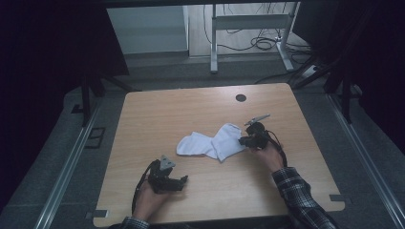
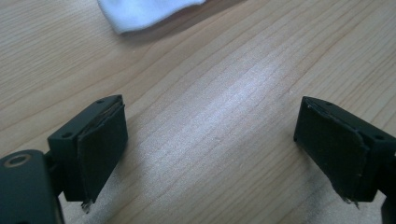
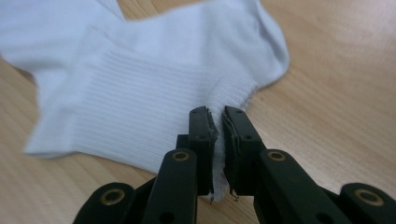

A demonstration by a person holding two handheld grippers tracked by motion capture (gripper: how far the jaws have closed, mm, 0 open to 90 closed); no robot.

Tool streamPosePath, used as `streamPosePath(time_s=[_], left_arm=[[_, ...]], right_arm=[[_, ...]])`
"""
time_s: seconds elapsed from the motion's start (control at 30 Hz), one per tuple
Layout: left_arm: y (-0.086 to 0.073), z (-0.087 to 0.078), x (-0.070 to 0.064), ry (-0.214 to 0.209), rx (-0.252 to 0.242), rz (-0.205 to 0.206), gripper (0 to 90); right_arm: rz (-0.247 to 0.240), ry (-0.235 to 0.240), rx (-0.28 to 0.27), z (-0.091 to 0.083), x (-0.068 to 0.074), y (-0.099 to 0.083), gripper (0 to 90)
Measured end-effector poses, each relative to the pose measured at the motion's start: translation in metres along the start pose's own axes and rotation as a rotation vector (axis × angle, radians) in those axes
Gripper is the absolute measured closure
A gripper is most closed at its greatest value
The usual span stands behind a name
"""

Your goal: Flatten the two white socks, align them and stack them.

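Note:
Two white socks lie overlapped mid-table: one sock (image 1: 227,140) on the right, the other sock (image 1: 192,144) to its left. My right gripper (image 1: 244,140) is shut on the ribbed cuff edge of the right sock (image 3: 140,88); the right gripper (image 3: 220,121) pinches that fabric between its pads. My left gripper (image 1: 183,181) rests near the table's front, open, below the socks and apart from them. In the left gripper view the left gripper (image 2: 210,140) has bare wood between its wide-apart jaws, and a white sock's edge (image 2: 144,11) lies ahead at the top.
The wooden table (image 1: 157,109) has a round cable hole (image 1: 241,98) near its far edge. Behind the table stand a white desk frame (image 1: 248,28) and floor cables (image 1: 267,43). Dark curtains flank both sides.

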State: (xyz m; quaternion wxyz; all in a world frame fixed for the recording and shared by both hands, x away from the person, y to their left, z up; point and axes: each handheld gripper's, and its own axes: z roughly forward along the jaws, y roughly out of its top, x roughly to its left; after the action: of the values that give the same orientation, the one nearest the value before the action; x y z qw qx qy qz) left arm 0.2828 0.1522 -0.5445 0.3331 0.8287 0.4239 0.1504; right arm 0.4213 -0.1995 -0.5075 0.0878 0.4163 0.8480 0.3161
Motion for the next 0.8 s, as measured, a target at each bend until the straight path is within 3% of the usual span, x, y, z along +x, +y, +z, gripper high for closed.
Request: streamPosePath(time_s=[0.17,0.23,0.57,0.8], left_arm=[[0.000,0.000,0.000,0.000,0.003,0.002,9.9],[0.000,0.000,0.000,0.000,0.003,0.002,9.9],[0.001,0.001,0.000,0.000,-0.003,0.000,9.9],[0.001,0.000,0.000,0.000,0.000,0.000,9.9]], right_arm=[[-0.017,0.026,-0.026,-0.023,0.006,0.024,80.5],[-0.044,0.014,-0.027,-0.031,0.012,0.035,80.7],[-0.094,0.061,-0.087,-0.064,0.044,0.088,82.3],[-0.111,0.069,-0.182,-0.095,0.063,0.122,82.8]])
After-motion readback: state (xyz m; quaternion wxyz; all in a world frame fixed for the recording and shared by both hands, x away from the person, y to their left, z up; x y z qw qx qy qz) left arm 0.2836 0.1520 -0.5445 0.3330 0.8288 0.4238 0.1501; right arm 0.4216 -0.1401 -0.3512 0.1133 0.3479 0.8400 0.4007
